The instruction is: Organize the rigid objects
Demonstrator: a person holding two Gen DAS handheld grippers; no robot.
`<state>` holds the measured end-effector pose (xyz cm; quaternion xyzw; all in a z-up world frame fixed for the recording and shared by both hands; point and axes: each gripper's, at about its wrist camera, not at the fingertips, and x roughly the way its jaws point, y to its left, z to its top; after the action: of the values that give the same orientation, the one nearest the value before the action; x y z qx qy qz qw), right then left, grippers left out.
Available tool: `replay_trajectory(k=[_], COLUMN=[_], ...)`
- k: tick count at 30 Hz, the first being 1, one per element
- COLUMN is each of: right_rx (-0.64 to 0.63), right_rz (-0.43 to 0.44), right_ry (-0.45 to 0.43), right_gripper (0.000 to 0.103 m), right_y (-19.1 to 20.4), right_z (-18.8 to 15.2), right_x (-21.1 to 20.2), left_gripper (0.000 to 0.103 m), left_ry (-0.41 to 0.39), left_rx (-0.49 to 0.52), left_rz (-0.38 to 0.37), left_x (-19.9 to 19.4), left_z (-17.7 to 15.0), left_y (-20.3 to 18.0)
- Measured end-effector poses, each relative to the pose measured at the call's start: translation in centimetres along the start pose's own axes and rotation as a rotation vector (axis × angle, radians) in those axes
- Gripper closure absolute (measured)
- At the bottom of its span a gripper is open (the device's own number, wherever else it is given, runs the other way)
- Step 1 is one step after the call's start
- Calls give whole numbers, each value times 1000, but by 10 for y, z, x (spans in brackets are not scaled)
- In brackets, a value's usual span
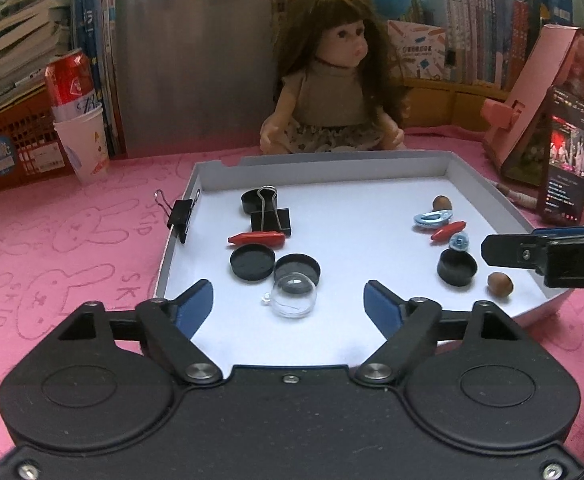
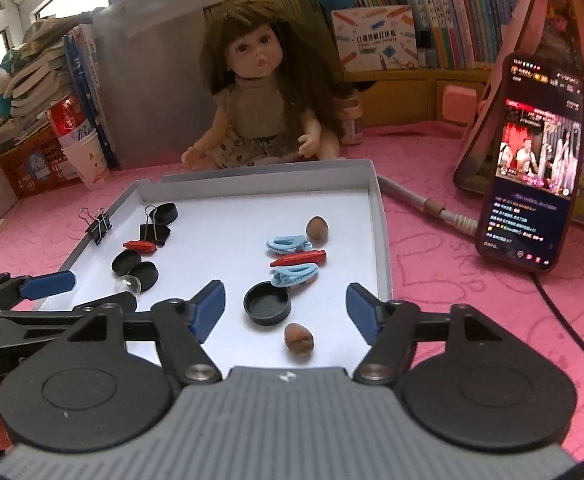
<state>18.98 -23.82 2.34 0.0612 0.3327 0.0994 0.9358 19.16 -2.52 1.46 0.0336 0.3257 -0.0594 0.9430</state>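
Note:
A white tray point(image 1: 212, 264) on the pink cloth holds small items. On its left lie a black binder clip point(image 1: 271, 216), a red plug point(image 1: 256, 238), three black caps point(image 1: 252, 262) and a clear dome point(image 1: 292, 295). On its right lie two blue hair clips point(image 2: 288, 245), a red plug point(image 2: 299, 258), a black cap point(image 2: 267, 303) and two brown nuts point(image 2: 299, 339). My left gripper point(image 1: 288, 306) is open around the dome, not touching it. My right gripper point(image 2: 286, 304) is open over the black cap and the near nut.
Another binder clip point(image 1: 180, 216) grips the tray's left wall. A doll point(image 1: 331, 92) sits behind the tray. A phone point(image 2: 531, 160) leans on a pink stand to the right. A red can in a paper cup point(image 1: 78, 116) and an orange crate stand to the left.

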Motion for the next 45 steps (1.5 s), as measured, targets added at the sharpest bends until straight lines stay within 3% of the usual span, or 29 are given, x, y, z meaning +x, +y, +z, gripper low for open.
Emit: replay_trajectory(k=[23, 35, 45], right_rx=[-35, -65, -96], right_rz=[-75, -117, -160], right_ry=[-79, -30, -1], right_gripper=[7, 4, 0], right_y=[8, 14, 22], right_z=[-49, -70, -76], right_x=[-42, -32, -18], left_gripper=[17, 17, 11], left_ry=[-18, 36, 8], left_rx=[-43, -48, -68], left_rz=[0, 50, 58], left_x=[-55, -43, -39], left_z=[-37, -64, -70], left_y=[7, 11, 14])
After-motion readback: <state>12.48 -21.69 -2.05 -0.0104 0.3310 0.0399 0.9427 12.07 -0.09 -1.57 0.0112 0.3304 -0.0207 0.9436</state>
